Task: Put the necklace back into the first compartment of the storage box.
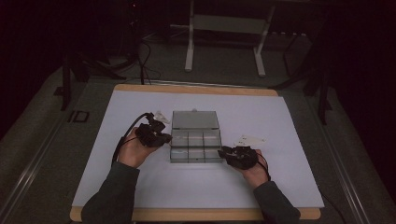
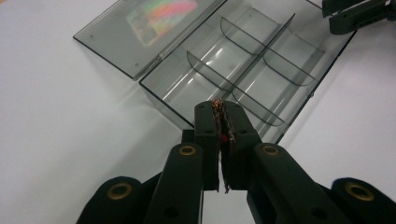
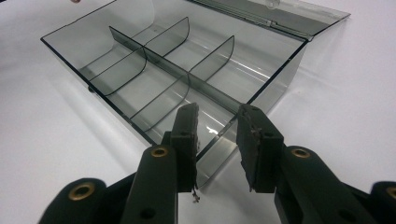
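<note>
While the clear compartment box [image 1: 195, 147] is sitting open near the middle of the white sheet [image 1: 280, 116] on the table [image 1: 196, 88], we are holding one hand-held gripper at each of its short sides. Lid [image 1: 194, 120] is lying flat behind the tray, hinged along the far edge; in the left gripper view a rainbow-sheen label [image 2: 161, 14] is showing on it. Dividers are splitting the tray into six compartments, two rows of three.

Left hand-held gripper [image 1: 159, 135] is sitting at the box's left side, approx. level with the hinge. In the left gripper view its jaws are standing pressed together, i.e. closed, w/ worn pad material and a small orange-red speck [image 2: 217, 103] between the tips; we cannot tell what the speck is. Tips are lining up w/ the near wall of the tray.

Right hand-held gripper [image 1: 233, 153] is sitting at the front right corner. In the right gripper view its jaws are standing apart, straddling the corner of the tray wall [image 3: 219, 140]; pads are not pressing on it.
</note>
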A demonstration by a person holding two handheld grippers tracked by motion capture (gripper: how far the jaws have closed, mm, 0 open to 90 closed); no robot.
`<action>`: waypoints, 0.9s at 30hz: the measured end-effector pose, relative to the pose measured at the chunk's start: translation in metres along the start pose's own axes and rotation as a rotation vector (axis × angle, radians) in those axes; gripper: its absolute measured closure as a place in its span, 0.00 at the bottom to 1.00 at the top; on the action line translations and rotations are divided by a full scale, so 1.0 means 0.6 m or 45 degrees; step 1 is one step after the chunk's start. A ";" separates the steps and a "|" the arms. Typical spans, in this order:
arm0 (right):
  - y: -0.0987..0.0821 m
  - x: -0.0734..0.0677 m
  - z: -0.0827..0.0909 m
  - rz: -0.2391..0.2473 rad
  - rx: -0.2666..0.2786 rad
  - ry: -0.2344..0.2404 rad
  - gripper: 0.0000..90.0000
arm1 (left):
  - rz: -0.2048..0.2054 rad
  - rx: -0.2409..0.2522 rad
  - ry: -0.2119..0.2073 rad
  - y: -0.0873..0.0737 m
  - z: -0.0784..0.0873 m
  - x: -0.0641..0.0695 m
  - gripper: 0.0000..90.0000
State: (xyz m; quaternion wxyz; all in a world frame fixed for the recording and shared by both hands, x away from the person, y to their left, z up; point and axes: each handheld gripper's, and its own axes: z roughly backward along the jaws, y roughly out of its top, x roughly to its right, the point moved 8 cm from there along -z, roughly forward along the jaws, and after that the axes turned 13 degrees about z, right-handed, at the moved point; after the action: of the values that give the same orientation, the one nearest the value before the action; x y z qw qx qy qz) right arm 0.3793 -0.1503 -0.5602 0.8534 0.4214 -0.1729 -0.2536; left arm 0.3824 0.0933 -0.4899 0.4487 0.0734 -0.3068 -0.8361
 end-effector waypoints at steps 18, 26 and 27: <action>0.000 0.000 0.000 -0.001 -0.001 0.001 0.76 | -0.010 0.013 0.020 0.020 -0.018 0.005 0.96; 0.000 0.000 0.000 -0.002 -0.001 0.001 0.76 | -0.017 0.023 0.024 0.029 -0.026 0.007 0.96; 0.000 0.000 0.000 -0.003 -0.002 0.002 0.76 | -0.015 0.025 0.023 0.030 -0.027 0.008 0.96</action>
State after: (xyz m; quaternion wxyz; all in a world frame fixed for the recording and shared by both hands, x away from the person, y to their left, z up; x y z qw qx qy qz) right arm 0.3789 -0.1503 -0.5603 0.8535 0.4211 -0.1716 -0.2546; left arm 0.3988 0.0750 -0.4920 0.4459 0.0872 -0.3107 -0.8349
